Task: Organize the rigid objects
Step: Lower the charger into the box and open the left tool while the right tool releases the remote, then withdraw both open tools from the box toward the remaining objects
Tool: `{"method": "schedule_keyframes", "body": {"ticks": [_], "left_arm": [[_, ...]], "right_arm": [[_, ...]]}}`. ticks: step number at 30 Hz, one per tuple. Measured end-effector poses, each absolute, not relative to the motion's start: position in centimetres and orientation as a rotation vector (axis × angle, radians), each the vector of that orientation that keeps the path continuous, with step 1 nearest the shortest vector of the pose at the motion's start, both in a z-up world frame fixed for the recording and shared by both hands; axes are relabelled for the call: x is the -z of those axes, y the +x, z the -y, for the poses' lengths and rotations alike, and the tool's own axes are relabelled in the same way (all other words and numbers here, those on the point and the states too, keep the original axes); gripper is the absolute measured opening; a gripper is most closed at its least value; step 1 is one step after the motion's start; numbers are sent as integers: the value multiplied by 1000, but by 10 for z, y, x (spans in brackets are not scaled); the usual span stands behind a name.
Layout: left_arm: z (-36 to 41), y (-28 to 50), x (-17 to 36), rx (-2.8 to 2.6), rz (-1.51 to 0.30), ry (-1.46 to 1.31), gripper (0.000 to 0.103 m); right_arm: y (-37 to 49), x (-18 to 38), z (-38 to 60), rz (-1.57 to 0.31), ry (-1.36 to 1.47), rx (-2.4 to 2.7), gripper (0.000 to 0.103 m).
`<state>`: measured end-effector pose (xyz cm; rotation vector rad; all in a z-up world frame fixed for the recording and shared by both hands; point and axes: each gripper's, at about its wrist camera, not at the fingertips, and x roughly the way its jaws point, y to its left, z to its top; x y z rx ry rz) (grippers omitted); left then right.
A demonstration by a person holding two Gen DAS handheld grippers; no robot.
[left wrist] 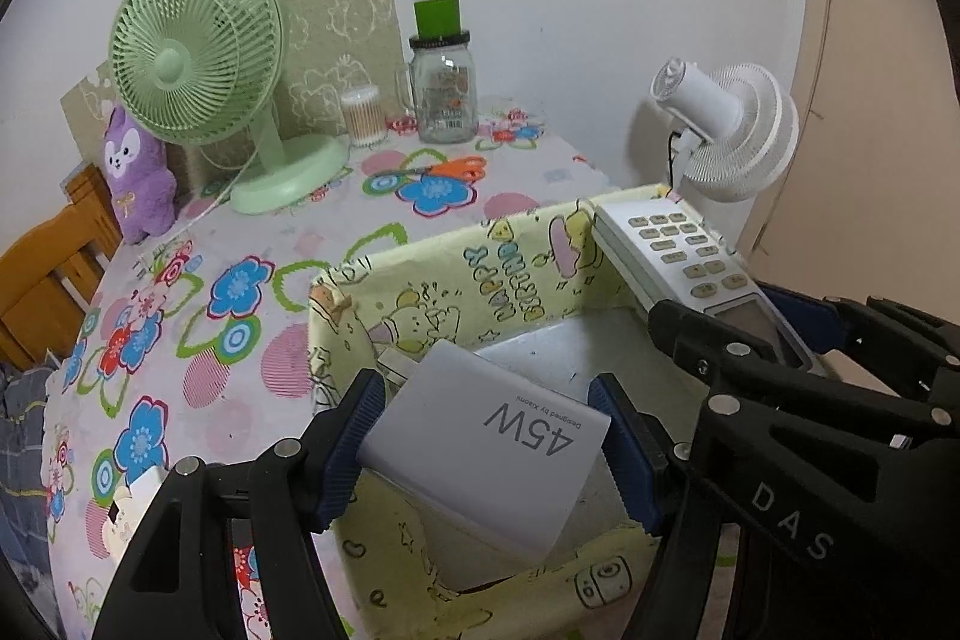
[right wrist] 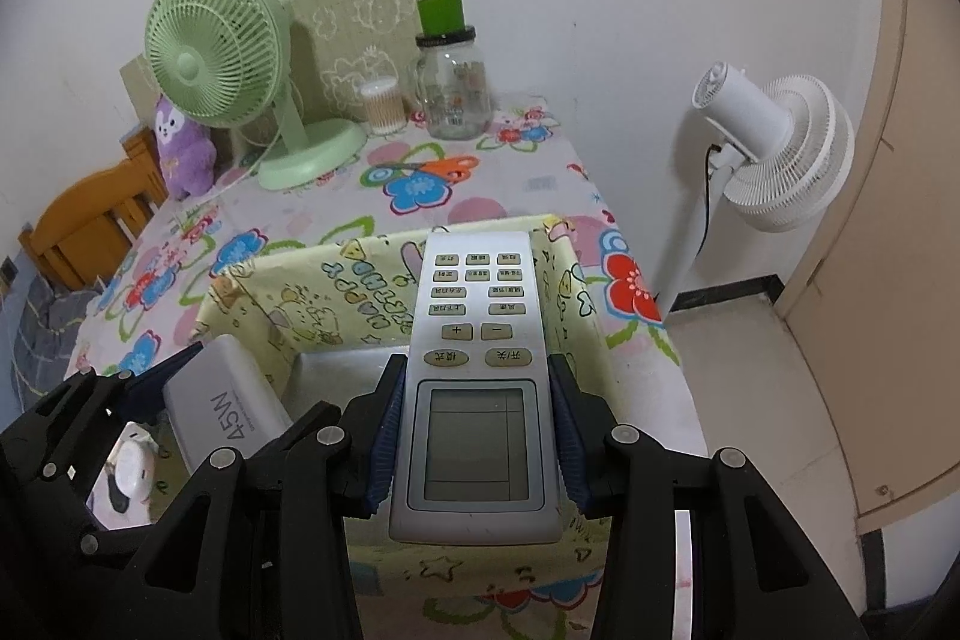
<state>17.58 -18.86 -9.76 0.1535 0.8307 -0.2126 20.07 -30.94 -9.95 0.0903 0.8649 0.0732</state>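
Left gripper (left wrist: 489, 451) is clamped on a white charger (left wrist: 480, 454), a smooth block reading "45W" and "Designed by Xiaomi", held over the near side of the yellow box (left wrist: 420, 292). Right gripper (right wrist: 474, 436) is clamped on a silver remote (right wrist: 477, 370) with a grey screen, cream buttons, plus and minus keys and Chinese labels, poking out over the same box. That box is cartoon-printed, says "HAPPY BIRTHDAY", and sits at the table's near right corner. Flowery tablecloth (left wrist: 180, 340), orange scissors (left wrist: 444, 169) mid-table. Along the far edge: green fan (left wrist: 198, 58), purple plush (left wrist: 135, 172), cotton swabs (left wrist: 364, 115), glass jar (left wrist: 444, 91). White standing fan (right wrist: 774, 148) by the wall.
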Motion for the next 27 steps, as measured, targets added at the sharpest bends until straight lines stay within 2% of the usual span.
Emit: {"method": "schedule_keyframes", "body": {"ticks": [13,14,15,20,24,27], "left_arm": [[197,178,107,216,-858,191,73],[197,178,108,217,-860,192,75],[198,178,108,221,-862,193,82],[200,176,107,247,-864,195,88],[198,174,104,273,-881,180,88],[197,170,100,279,-881,176,88]], "right_arm": [[210,115,308,-905,73,-68,47],[210,115,307,-907,70,-67,47],[211,115,307,-908,67,-67,47],[209,115,305,-913,57,-57,47],[207,112,306,-931,67,-52,51],[202,109,306,-941,91,-56,58]]}}
